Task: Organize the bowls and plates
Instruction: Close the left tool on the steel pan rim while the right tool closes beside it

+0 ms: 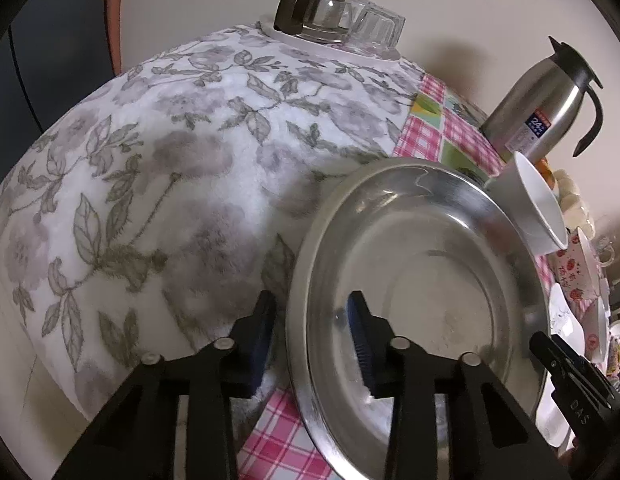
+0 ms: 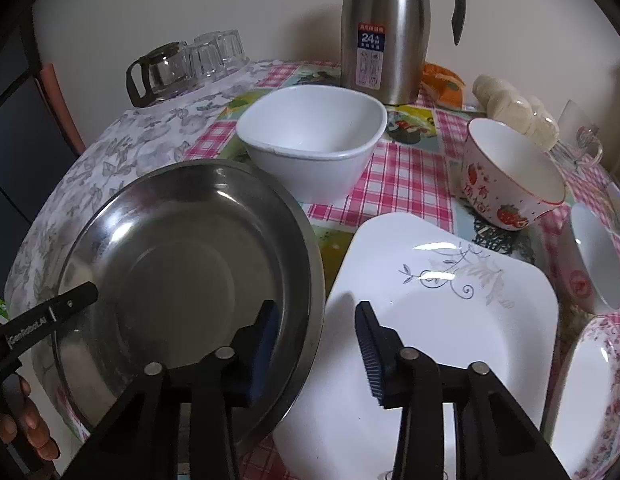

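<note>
Both tongs, left gripper and right gripper, gape astride the steel plate rim: light, stiff, slippery; pinch the rim.

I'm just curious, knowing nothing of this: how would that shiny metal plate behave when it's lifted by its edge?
The steel plate looks thin yet stiff, so it probably won't bend. Its polished rim may be slippery; the left hand-held gripper straddles it with ribbed pads, which should help. Held at one edge only, it will likely tilt or swing. Unlike the white square bowl, it shouldn't chip.
</note>
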The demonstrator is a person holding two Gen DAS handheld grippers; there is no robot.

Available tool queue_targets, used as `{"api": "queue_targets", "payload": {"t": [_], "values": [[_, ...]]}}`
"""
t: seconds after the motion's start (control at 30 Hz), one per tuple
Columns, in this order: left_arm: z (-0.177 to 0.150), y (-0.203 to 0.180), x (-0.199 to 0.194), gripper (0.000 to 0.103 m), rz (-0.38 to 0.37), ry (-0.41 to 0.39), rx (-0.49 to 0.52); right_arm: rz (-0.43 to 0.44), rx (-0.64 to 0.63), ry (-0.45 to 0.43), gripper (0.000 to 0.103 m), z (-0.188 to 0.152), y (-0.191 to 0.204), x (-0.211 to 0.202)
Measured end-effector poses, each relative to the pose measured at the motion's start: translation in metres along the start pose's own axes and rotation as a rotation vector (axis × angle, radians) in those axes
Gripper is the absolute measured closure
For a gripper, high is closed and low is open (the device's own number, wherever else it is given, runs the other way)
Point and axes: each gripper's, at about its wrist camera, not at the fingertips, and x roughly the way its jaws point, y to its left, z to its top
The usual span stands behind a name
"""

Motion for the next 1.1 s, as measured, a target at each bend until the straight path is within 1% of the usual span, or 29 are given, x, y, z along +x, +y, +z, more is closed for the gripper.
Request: {"api": "queue_targets", "payload": {"t": [0.1, 0.17, 0.33, 0.43, 0.6, 0.8, 0.9, 1.1], "values": [[0.003, -0.002, 0.002, 0.078, 0.006, 0.001, 0.008, 0.011, 0.004, 0.008, 0.063, 0.000, -0.001, 0.004], [0.003, -0.002, 0.003, 0.081, 0.010, -0.003, 0.009, 0.009, 0.002, 0.009, 0.063, -0.001, 0.000, 0.005], [0.003, 0.004, 0.002, 0.083, -0.009, -0.007, -0.021, 0.014, -0.001, 0.003, 0.067, -0.001, 0.000, 0.003], [0.002, 0.007, 0.001, 0.083, -0.003, -0.008, -0.034, 0.017, -0.017, -0.009, 0.067, 0.000, 0.004, 0.000], [0.002, 0.016, 0.000, 0.084, -0.024, -0.011, -0.068, 0.015, -0.049, -0.032, 0.067, 0.000, 0.013, -0.004], [0.001, 0.021, 0.000, 0.084, -0.042, -0.018, -0.084, 0.015, -0.029, -0.031, 0.067, 0.000, 0.009, -0.003], [0.001, 0.021, 0.000, 0.084, -0.044, -0.019, -0.089, 0.033, 0.001, -0.024, 0.067, 0.000, 0.002, -0.001], [0.000, 0.021, -0.002, 0.084, -0.043, -0.023, -0.086, 0.113, 0.054, -0.036, 0.067, 0.000, -0.011, 0.000]]}}
